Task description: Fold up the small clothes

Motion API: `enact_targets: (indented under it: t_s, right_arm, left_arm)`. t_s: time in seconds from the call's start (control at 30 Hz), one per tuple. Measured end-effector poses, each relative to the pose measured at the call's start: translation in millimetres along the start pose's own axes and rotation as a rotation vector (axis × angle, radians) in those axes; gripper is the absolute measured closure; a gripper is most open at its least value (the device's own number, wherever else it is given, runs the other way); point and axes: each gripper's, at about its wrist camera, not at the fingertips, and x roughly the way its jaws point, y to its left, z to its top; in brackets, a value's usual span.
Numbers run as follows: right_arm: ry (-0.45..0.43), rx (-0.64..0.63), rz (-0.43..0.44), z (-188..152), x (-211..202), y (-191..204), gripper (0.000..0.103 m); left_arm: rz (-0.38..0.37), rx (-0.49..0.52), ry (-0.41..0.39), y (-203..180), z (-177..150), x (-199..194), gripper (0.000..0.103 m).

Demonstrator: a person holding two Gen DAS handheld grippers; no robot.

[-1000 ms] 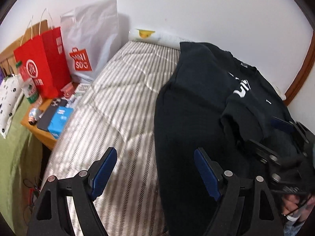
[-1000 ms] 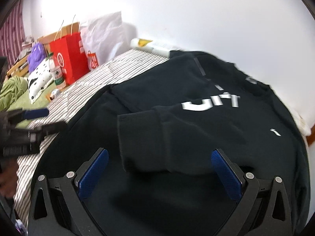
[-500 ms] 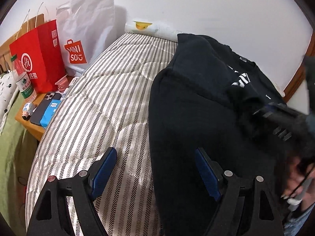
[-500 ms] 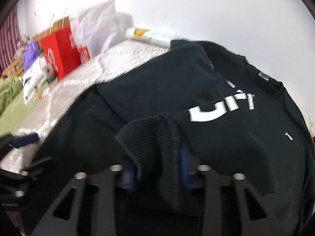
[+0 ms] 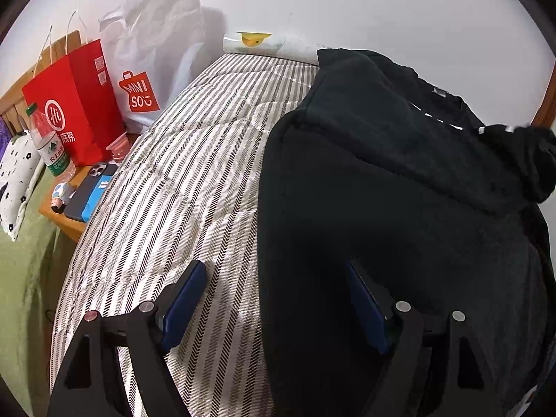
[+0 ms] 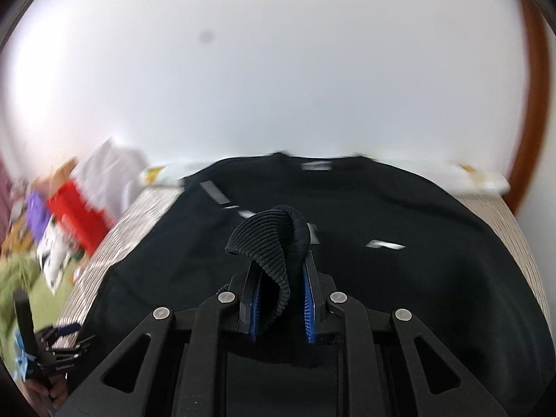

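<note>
The right gripper [image 6: 281, 299] is clamped on the ribbed cuff [image 6: 267, 239] of a black sweatshirt [image 6: 382, 243], the knit bunched between its two blue pads [image 6: 308, 305] and rising above them in a folded hump. The left gripper [image 5: 274, 305] hangs spread wide with nothing between its fingers: one blue pad [image 5: 184, 302] over the striped bedcover [image 5: 180, 180], the other over the sweatshirt's dark left edge.

There is one sweatshirt, lying flat on the right half of the bed, collar toward the white wall [image 5: 347, 7], with white lettering across the chest (partly hidden by the lifted cuff). In the left wrist view the raised sleeve end shows as a dark blurred lump at the far right edge.

Counted beside the bed: two shopping bags, a red paper bag [image 5: 73, 104] and a white Miniso bag [image 5: 153, 62], both standing upright, their contents not visible; one water bottle [image 5: 48, 146]; one phone [image 5: 88, 187] on a wooden bedside table [image 5: 59, 219]; one rolled white item with a yellow mark [image 5: 264, 43] against the wall at the head of the bed.

Only the right wrist view shows the clamped cuff up close and, at its lower left, the left gripper [image 6: 66, 344] from outside; its background is smeared. Only the left wrist view shows the bags and table sharply.
</note>
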Motion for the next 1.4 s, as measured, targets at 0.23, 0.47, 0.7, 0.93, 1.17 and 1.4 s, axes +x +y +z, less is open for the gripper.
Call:
enact_targets:
  t_s: [0.23,0.47,0.7,0.93,1.17,1.4]
  right_arm:
    - [0.116,0.193,-0.043,-30.0,19.2,-100.2,0.071]
    - [0.082,0.214,-0.225,-52.8,-5.4,-135.0,0.064]
    - [0.035,0.058,-0.216,-50.1,-10.2,-105.9,0.057]
    - [0.199,0.049,-0.308,-68.3,44.0,-121.2,0.06]
    - [0.165,-0.006,-0.331,-59.2,22.5,-107.9,0.058]
    - [0.096,-0.071,-0.15,-8.6,27.6,-48.7,0.056]
  left_arm:
    - [0.006,0.004,0.0,-7.7,8.0,-3.8,0.024]
    - [0.016,0.046,-0.023,-19.7,18.5,-15.8,0.024]
    - [0.014,0.093,-0.044,-43.8,34.9,-20.8,0.024]
    - [0.027,0.11,-0.077,-58.5,57.5,-17.0,0.024]
    - [0.056,0.064,-0.073,-46.7,69.7,0.5,0.024]
    - [0.088,0.057,-0.048,-24.0,71.7,11.9,0.024]
